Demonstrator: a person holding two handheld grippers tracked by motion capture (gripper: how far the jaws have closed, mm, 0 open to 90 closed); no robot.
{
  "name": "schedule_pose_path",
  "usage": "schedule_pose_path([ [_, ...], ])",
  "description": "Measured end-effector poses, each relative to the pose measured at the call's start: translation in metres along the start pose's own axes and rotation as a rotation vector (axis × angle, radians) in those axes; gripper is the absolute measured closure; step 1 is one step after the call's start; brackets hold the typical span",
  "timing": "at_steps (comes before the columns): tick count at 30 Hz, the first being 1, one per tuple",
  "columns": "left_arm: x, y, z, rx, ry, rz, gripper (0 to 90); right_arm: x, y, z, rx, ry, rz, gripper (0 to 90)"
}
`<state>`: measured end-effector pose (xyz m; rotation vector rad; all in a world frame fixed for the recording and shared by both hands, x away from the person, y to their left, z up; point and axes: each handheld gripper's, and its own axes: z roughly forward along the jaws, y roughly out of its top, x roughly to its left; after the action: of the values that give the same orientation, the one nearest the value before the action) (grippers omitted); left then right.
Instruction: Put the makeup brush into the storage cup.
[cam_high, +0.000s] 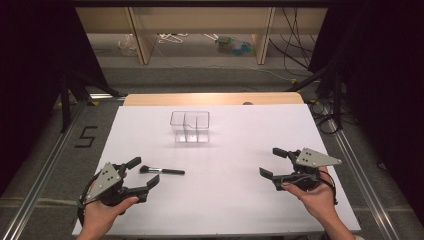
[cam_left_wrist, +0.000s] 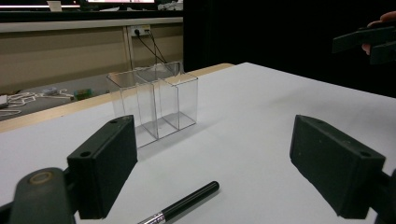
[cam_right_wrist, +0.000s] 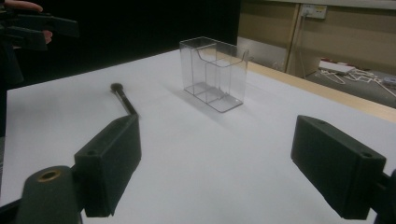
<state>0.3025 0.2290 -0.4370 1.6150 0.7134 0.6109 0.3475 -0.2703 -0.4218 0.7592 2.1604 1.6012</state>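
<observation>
Brush (cam_high: 161, 170) flat on the white counter (cam_high: 240, 145), nearer the person than the clear organizer (cam_high: 189, 126) and off to its left, bristles leftward, handle rightward; lying low and free, so likely set out for a pinch across the handle and a drop into one of the organizer's compartments. Left hand-held gripper (cam_high: 146, 171) just beside the brush, angled toward the organizer, jaws wide apart, nothing between them. Right hand-held gripper (cam_high: 273, 162) well right of the organizer, tipped inward, jaws likewise spread and empty. Both hands low over the counter's near edge, wrists level.
</observation>
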Motion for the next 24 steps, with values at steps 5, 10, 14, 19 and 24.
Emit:
schedule_pose_path([
  [5, -0.001, 0.002, 0.002, 0.017, -0.004, 0.02, 14.7, -0.001, 0.0, 0.002, -0.009, 0.0, -0.016, 16.9],
  [10, 0.0, 0.009, 0.005, 0.116, -0.019, 0.109, 15.1, -0.001, 0.0, 0.003, -0.003, -0.01, -0.026, 16.7],
  [14, 0.006, 0.013, 0.01, 0.236, -0.047, 0.174, 15.3, -0.001, 0.0, 0.003, 0.011, -0.001, -0.008, 16.7],
  [19, 0.012, 0.019, 0.022, 0.401, -0.123, 0.261, 15.9, -0.003, -0.001, 0.004, 0.016, -0.006, -0.009, 16.7],
  [24, 0.026, 0.022, 0.04, 0.582, -0.19, 0.386, 16.6, -0.002, -0.002, 0.006, 0.024, -0.01, -0.01, 16.7],
])
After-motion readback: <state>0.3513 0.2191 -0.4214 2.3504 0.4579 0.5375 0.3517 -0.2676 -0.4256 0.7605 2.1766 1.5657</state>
